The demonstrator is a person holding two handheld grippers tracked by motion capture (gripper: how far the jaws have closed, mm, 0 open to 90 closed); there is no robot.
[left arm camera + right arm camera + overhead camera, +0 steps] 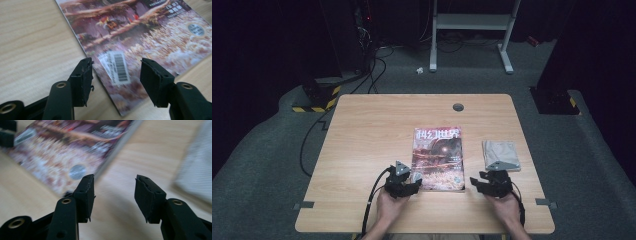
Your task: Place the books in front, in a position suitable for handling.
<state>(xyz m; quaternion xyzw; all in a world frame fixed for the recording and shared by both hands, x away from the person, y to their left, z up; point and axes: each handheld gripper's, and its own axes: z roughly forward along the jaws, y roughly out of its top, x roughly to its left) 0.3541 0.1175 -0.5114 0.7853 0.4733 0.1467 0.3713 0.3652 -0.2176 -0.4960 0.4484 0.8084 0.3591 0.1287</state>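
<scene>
The magazine (438, 159) lies flat on the table (362, 140), just right of centre in the high view, its long side running up the frame. The left gripper (406, 181) sits at the magazine's lower left corner, in the lower middle of that view. In the left gripper view the left gripper (116, 72) has its jaws standing wide apart, pressing on nothing; the magazine's (140, 42) lower corner reaches in between them from above, and the left finger (83, 80) stands right at its edge, though whether it touches cannot be told.

The right gripper (488, 182) is in the lower right of the high view, near the magazine's lower right corner but apart from it. In the right gripper view the right gripper's (114, 195) jaws are also wide, with only bare table (140, 152) between them; the magazine (67, 152) fills the upper left, its edge ending just above the left finger (85, 197).

The left gripper view shows a white barcode sticker (117, 67) near the corner and a round grey badge (196, 29) at upper right. The right gripper view shows the same badge (77, 171), blurred, and a pale cloth (197, 167) at the right edge. The high view places that cloth (500, 155) right of the magazine, well clear of it, and shows large white Chinese title characters (438, 133) across the cover's top; they seem to read 科幻世界. The small print cannot be read.
</scene>
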